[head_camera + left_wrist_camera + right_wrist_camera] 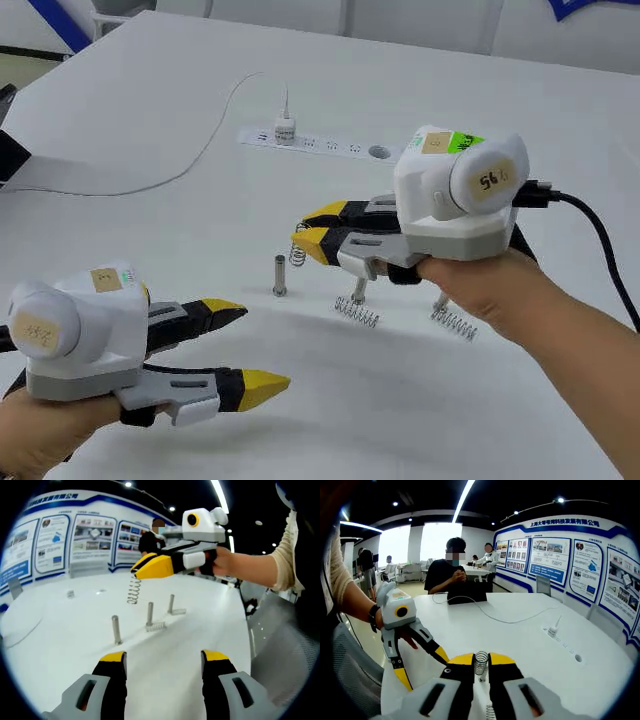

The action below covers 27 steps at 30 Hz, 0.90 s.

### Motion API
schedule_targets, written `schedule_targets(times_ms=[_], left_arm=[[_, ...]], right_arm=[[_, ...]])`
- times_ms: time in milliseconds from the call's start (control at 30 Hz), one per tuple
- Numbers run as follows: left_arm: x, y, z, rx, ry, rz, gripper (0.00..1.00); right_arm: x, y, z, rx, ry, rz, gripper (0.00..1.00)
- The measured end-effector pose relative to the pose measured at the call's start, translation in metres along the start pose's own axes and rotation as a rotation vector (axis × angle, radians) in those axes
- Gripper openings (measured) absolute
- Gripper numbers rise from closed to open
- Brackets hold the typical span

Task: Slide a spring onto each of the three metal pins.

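Observation:
Three short metal pins stand on the white table: the left pin [280,275] [116,629] is bare, the middle pin [358,290] [149,614] and the right pin [440,298] [171,603] sit partly under my right hand. My right gripper [308,230] [480,660] is shut on a spring [297,255] [133,590] [480,662], which hangs upright just up and right of the left pin. Two loose springs lie flat, one [357,313] [156,626] by the middle pin, one [453,322] by the right pin. My left gripper [248,345] [165,656] is open and holds nothing, nearer than the pins.
A white power strip [310,143] [560,640] with a plugged-in charger [285,128] and a thin cable lies beyond the pins. A person sits at a laptop [465,594] across the table. The black cable [600,240] trails from my right gripper.

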<state>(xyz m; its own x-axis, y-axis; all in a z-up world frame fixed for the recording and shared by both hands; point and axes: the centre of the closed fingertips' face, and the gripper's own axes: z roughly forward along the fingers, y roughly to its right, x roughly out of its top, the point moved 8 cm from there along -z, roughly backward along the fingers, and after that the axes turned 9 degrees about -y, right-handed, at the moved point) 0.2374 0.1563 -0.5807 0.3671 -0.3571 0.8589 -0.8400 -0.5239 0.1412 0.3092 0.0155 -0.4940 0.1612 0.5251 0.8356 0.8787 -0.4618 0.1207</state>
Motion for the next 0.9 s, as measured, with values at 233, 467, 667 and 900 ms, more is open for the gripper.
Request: schedule_targets(times_ms=[233,467,667,900], left_arm=[[0.0,-0.001,-0.001,0.012,0.006,0.002,0.64],[0.0,-0.003,-0.002,0.028,0.009,-0.003,0.69],[0.0,-0.005,-0.004,0.043,0.016,-0.007,0.72],[0.0,-0.007,-0.007,0.055,0.022,-0.012,0.74]], right_arm=[[0.004,0.006,0.013,-0.016,-0.028,-0.002,0.11],[0.005,0.007,0.022,-0.016,-0.052,-0.009,0.11],[0.003,0.007,0.025,-0.009,-0.067,-0.006,0.11],[0.001,0.008,0.031,-0.004,-0.076,-0.006,0.11]])
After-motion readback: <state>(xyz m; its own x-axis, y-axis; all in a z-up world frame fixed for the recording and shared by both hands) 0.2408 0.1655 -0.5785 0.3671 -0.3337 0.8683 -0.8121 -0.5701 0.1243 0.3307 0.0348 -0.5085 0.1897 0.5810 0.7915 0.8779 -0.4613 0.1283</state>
